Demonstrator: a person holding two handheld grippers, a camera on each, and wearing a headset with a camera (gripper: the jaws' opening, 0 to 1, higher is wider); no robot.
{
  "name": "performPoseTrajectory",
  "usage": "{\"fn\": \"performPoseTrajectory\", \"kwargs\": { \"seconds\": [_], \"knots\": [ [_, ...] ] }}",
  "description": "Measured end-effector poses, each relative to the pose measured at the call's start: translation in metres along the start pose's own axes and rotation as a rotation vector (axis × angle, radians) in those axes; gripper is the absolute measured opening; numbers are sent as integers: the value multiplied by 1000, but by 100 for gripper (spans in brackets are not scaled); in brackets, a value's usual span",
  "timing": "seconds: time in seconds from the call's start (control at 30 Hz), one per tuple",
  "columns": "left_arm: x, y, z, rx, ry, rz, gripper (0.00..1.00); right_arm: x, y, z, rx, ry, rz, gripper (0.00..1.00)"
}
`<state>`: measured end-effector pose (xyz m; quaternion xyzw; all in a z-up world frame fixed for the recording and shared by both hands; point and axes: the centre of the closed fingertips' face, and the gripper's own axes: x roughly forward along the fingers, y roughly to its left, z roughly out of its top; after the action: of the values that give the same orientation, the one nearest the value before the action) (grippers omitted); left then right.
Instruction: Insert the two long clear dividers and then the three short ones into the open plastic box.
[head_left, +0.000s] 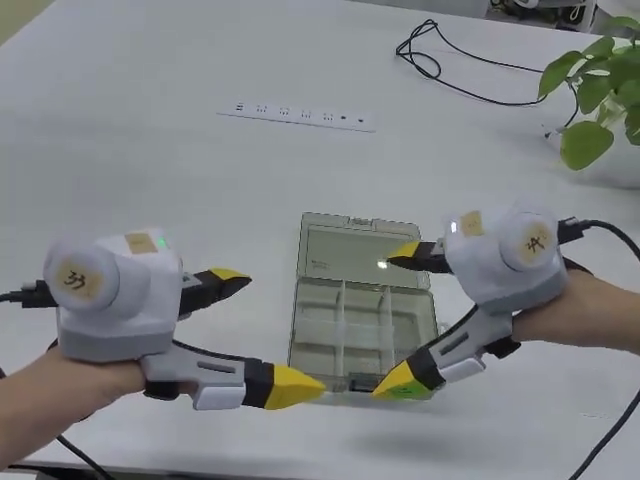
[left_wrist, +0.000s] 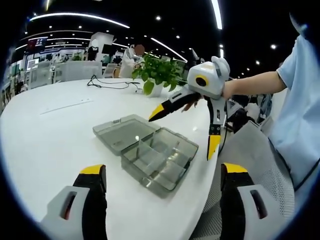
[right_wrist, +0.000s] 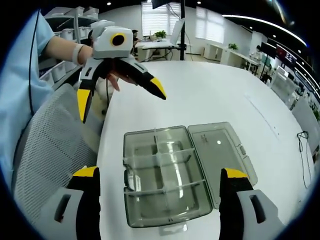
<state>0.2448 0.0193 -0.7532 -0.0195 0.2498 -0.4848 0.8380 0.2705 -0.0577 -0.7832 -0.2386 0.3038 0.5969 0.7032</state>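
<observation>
Clear grey plastic box (head_left: 318, 325), lid open: lies between my left gripper (head_left: 282, 332) and right gripper (head_left: 384, 325); both jaws spread, empty.

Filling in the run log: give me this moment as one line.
left gripper open, empty | right gripper open, empty | plastic box open on table | dividers standing inside box

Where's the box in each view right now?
Head view: box at lower centre.
Left gripper view: box at centre, just below the middle.
Right gripper view: box at lower centre, between the jaws.
Shared landmark: black cable.
</observation>
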Motion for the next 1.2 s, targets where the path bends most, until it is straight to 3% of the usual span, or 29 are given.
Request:
{"fn": "performPoseTrajectory", "kwargs": {
  "seconds": [0.33,0.8,1.2],
  "knots": [
    [0,4,4,25,-1,11,100,-27,-7,-24,62,-17,-64,100],
    [1,8,10,11,-31,29,100,-89,-11,-82,180,28,-178,100],
    [2,5,8,4,-31,28,100,-132,-15,-145,215,163,-236,100]
  ]
}}
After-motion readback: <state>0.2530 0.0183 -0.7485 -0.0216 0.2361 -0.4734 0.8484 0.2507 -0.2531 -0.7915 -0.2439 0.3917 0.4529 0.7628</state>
